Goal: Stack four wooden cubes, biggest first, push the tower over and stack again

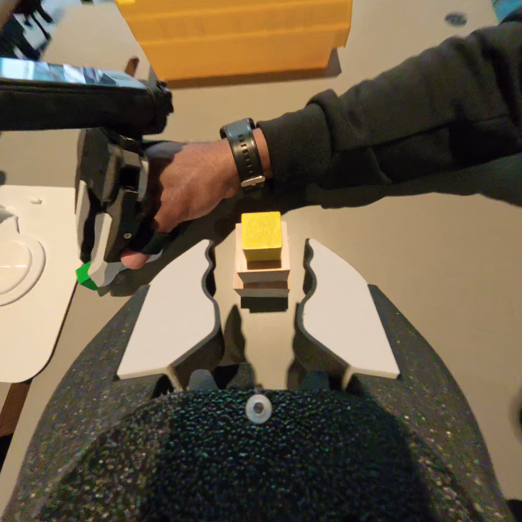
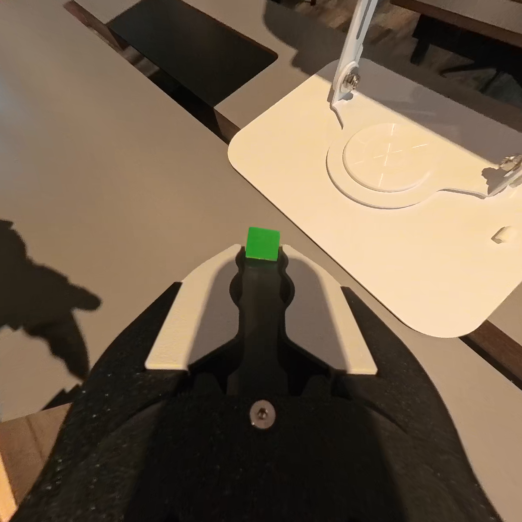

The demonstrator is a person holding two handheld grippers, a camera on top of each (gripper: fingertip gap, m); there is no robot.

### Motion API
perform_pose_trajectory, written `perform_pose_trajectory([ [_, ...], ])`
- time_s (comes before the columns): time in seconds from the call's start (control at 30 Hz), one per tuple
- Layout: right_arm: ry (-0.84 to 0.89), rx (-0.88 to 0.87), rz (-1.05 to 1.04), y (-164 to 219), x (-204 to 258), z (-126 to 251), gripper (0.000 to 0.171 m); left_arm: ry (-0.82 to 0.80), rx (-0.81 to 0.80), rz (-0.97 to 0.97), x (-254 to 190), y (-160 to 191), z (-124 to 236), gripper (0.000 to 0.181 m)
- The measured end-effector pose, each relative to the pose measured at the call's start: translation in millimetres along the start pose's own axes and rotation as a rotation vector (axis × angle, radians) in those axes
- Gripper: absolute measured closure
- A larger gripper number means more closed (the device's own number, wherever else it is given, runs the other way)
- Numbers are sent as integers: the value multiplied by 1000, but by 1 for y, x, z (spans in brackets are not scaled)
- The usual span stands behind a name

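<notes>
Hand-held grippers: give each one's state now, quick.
Left hand-held gripper: open, empty, around the cube stack.
Right hand-held gripper: shut on green cube.

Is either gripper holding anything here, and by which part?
The right gripper pinches the green cube by its opposite sides at the fingertips. The left gripper holds nothing.

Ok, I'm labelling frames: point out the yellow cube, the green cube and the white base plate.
yellow cube (image 1: 261, 236): left wrist view, top face.
green cube (image 2: 262, 243): right wrist view, top face.
white base plate (image 2: 353, 254): right wrist view, bare flat surface.
</notes>
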State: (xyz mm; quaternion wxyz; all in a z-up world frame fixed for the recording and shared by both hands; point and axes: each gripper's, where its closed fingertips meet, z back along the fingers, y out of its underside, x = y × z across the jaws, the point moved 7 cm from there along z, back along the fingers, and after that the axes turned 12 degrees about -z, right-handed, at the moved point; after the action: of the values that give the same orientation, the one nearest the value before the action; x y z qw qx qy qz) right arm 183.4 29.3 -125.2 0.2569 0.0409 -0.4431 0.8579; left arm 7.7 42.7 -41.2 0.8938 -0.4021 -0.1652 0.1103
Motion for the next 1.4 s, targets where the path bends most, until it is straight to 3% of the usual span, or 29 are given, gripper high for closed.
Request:
perform_pose_trajectory([
  [0.13,-75,-57,-21,-2,-1,8,149,-90,-324,88,24,20,24,119],
  [0.27,-264,-70,13,-4,2,24,149,-339,-592,297,57,80,37,135],
  [0.43,-420,-54,185,-16,22,71,150,-463,-532,353,69,106,42,137],
  [0.73,-467,4,641,-11,119,176,150,-418,-595,446,76,113,47,139],
  [1.0,-456,142,660,4,114,166,149,-411,-603,449,76,113,47,141],
  [1.4,-479,199,681,16,110,152,149,-393,-598,460,78,114,46,142],
])
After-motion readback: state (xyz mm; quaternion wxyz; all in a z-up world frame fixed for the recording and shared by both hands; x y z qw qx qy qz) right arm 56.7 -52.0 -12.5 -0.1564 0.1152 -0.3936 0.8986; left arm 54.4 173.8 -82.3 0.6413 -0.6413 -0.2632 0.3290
